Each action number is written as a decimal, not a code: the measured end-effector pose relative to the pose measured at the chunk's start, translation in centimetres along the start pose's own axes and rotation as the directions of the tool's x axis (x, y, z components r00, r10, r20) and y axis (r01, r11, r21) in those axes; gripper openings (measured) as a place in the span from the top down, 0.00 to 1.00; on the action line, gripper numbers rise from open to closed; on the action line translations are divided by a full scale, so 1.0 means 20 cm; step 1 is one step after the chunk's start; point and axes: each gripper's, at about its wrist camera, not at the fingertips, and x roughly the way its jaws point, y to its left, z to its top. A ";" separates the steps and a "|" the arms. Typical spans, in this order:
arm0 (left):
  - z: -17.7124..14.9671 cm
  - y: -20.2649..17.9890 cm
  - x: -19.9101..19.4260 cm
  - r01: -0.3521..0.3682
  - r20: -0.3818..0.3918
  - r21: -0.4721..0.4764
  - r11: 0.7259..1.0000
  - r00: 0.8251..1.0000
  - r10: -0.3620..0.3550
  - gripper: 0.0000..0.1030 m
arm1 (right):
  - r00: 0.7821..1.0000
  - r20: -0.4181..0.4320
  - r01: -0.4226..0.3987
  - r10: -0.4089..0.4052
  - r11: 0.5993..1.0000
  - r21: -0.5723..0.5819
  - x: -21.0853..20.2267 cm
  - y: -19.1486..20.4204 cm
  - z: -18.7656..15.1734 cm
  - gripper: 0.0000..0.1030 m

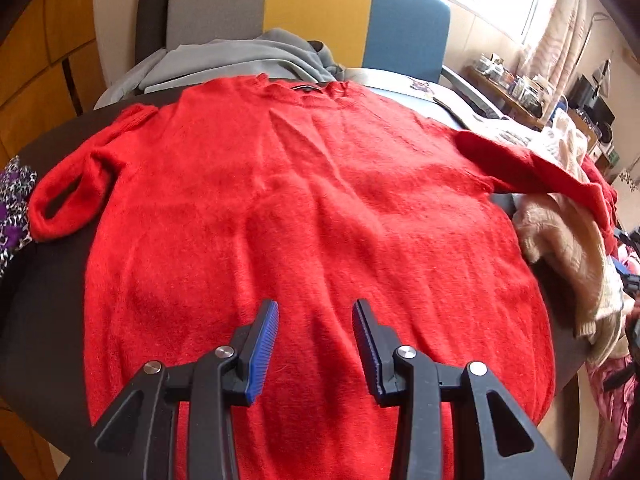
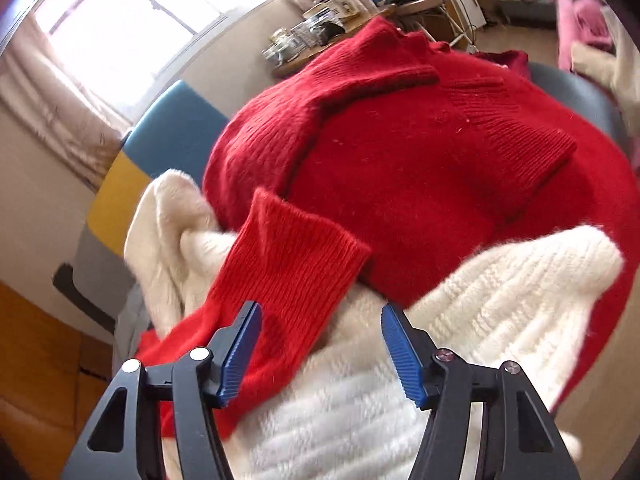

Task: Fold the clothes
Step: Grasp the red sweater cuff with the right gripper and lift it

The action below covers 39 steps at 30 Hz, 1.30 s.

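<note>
On the dark surface (image 1: pixel 48 280) my left tongs (image 1: pixel 315 346) gape over the spread red sweater (image 1: pixel 304 208), my right tongs (image 2: pixel 321 350) wide above its sleeve (image 2: pixel 288 276) draped on cream knitwear (image 2: pixel 500 300).

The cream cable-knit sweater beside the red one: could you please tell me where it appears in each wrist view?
Left wrist view: the cream cable-knit sweater lies at the far right edge, under the sleeve of the red fuzzy knit sweater.
Right wrist view: it fills the lower centre, beneath the red sleeve cuff, ahead of the open right gripper.
Shared landmark: the grey, yellow and blue chair back.
</note>
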 end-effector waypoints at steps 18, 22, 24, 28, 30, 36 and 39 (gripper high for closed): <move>-0.04 -0.13 -0.03 0.131 -0.032 0.011 0.991 0.991 -0.131 0.62 | 0.963 -0.033 -0.270 0.268 0.955 -0.122 -0.24 0.48 -0.18 0.93; -0.03 -0.12 -0.09 0.212 -0.024 -0.023 0.977 0.977 -0.213 0.62 | 0.925 -0.125 -0.377 0.359 0.908 -0.183 -0.25 0.72 -0.41 0.93; -0.01 -0.11 -0.12 0.260 -0.020 -0.047 0.964 0.965 -0.261 0.62 | 0.908 -0.168 -0.413 0.384 0.888 -0.201 -0.24 0.81 -0.53 0.93; 0.01 -0.13 -0.15 0.385 -0.034 -0.095 0.918 0.920 -0.389 0.62 | 0.874 -0.253 -0.469 0.415 0.856 -0.217 -0.18 0.96 -0.74 0.93; 0.02 -0.15 -0.15 0.432 -0.042 -0.113 0.895 0.897 -0.439 0.62 | 0.859 -0.286 -0.488 0.425 0.848 -0.206 -0.16 0.99 -0.81 0.93; -0.03 -0.22 -0.13 0.578 -0.069 -0.173 0.797 0.801 -0.595 0.62 | 0.856 -0.312 -0.495 0.413 0.830 -0.257 -0.27 1.00 -0.95 0.93; -0.04 -0.26 -0.11 0.620 -0.091 -0.196 0.760 0.760 -0.643 0.62 | 0.888 -0.321 -0.431 0.329 0.839 -0.331 -0.29 0.94 -1.00 0.93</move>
